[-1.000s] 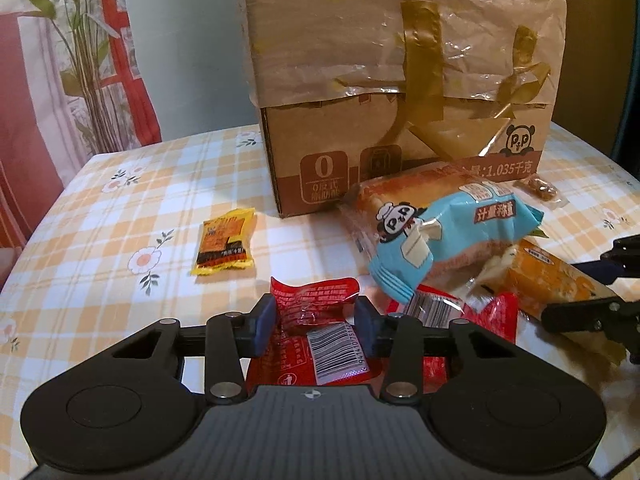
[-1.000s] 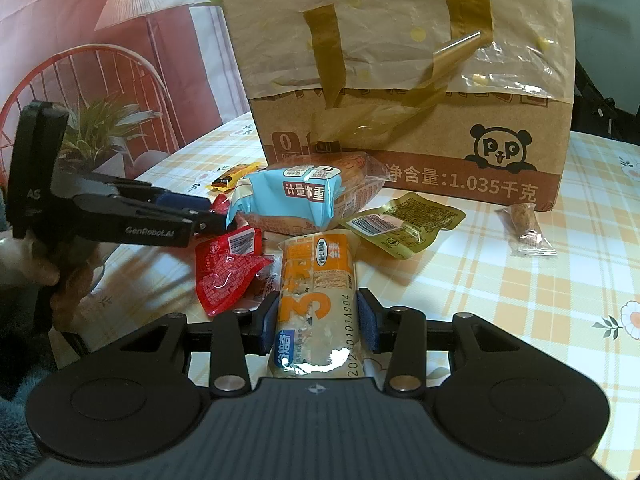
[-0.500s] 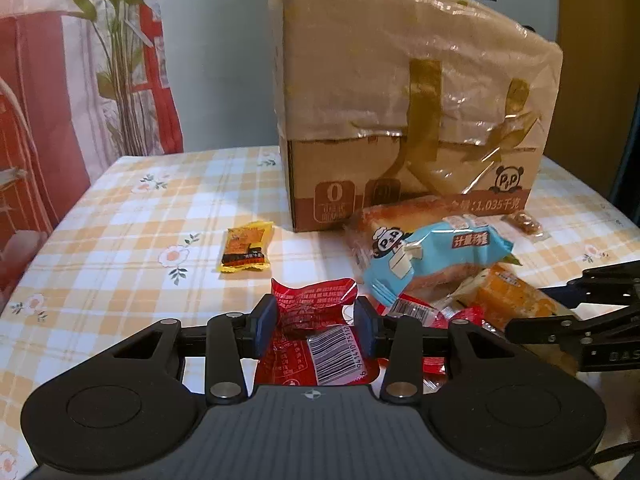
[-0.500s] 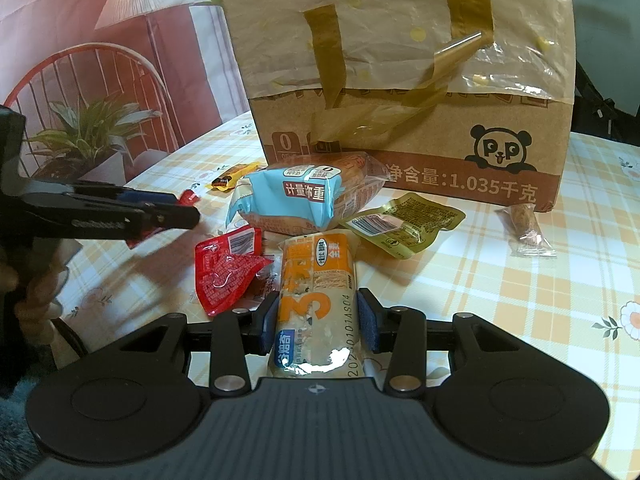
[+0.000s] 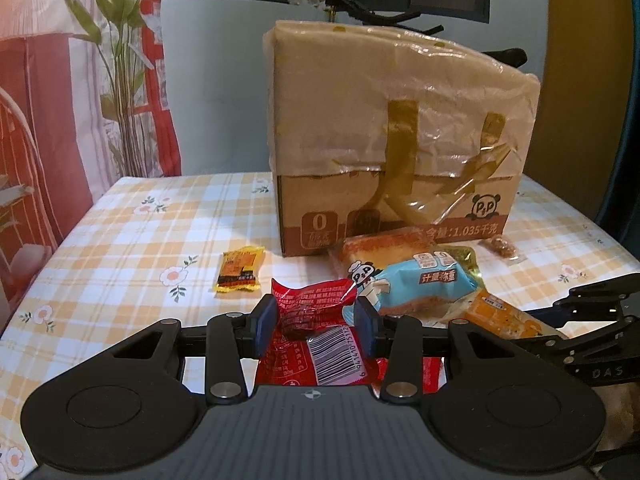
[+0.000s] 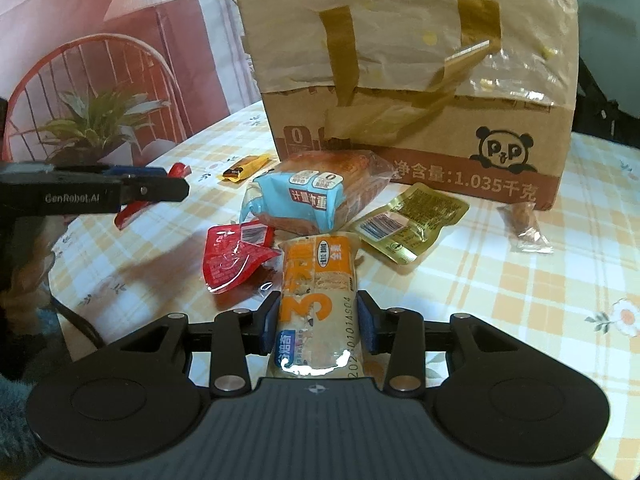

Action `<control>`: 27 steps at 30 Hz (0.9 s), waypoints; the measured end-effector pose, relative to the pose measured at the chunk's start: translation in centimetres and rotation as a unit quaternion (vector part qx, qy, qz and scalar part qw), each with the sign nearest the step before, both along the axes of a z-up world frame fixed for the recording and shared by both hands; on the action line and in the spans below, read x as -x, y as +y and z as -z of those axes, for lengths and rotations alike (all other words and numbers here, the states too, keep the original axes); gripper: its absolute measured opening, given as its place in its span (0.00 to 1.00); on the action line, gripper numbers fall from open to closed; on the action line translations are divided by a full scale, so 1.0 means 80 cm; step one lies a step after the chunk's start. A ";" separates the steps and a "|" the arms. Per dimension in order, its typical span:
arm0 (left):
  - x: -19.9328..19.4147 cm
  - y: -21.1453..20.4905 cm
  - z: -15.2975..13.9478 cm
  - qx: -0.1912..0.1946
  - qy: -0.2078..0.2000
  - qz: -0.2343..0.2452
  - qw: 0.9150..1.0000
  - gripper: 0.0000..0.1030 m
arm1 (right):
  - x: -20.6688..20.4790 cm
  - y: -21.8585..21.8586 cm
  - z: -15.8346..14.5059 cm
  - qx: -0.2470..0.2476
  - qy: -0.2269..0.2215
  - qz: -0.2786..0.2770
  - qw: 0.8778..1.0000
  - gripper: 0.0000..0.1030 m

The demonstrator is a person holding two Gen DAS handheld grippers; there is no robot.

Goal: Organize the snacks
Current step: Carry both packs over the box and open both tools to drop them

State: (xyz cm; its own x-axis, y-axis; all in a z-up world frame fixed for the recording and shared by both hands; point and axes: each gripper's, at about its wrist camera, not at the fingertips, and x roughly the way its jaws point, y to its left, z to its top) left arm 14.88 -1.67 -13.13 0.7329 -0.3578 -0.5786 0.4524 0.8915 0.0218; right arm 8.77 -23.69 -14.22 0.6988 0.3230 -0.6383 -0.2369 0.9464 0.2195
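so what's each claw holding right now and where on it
Left claw grips a red snack packet by its side edges, around mid-length. Right claw is closing on the orange-and-white packet, sides of its near half.

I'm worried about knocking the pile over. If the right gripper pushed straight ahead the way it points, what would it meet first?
The right gripper, its jaws closing on the orange snack pack, would probably drive that pack into the blue-wrapped bread just ahead, with the cardboard box behind it. Depth is hard to judge here.

A home dining spot: floral checked tablecloth, red-and-white printed curtain far left, potted green plant.
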 end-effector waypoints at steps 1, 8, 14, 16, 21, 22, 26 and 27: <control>0.001 0.000 -0.002 0.001 -0.002 0.000 1.000 0.43 | 0.002 -0.001 -0.003 0.002 -0.003 0.001 1.000 0.40; 0.003 -0.001 -0.019 0.008 -0.026 -0.002 1.000 0.43 | 0.015 -0.010 -0.026 -0.004 -0.034 0.007 0.999 0.40; -0.002 -0.004 -0.039 0.017 -0.046 -0.004 0.999 0.43 | 0.018 -0.007 -0.050 0.001 -0.067 0.000 0.998 0.40; -0.006 -0.007 -0.047 0.019 -0.056 -0.004 0.998 0.43 | 0.015 -0.009 -0.058 0.000 -0.076 0.000 0.997 0.40; -0.020 -0.019 -0.073 0.027 -0.088 0.002 0.996 0.43 | 0.002 -0.016 -0.091 -0.006 -0.100 -0.002 0.995 0.40; -0.023 -0.021 -0.079 0.031 -0.093 0.003 0.995 0.43 | -0.001 -0.017 -0.101 -0.004 -0.110 -0.003 0.994 0.40; -0.033 -0.036 -0.110 0.047 -0.125 0.016 0.991 0.43 | -0.018 -0.019 -0.145 0.000 -0.148 -0.008 0.989 0.40; -0.036 -0.040 -0.120 0.049 -0.136 0.019 0.989 0.43 | -0.022 -0.019 -0.154 0.001 -0.156 -0.008 0.988 0.40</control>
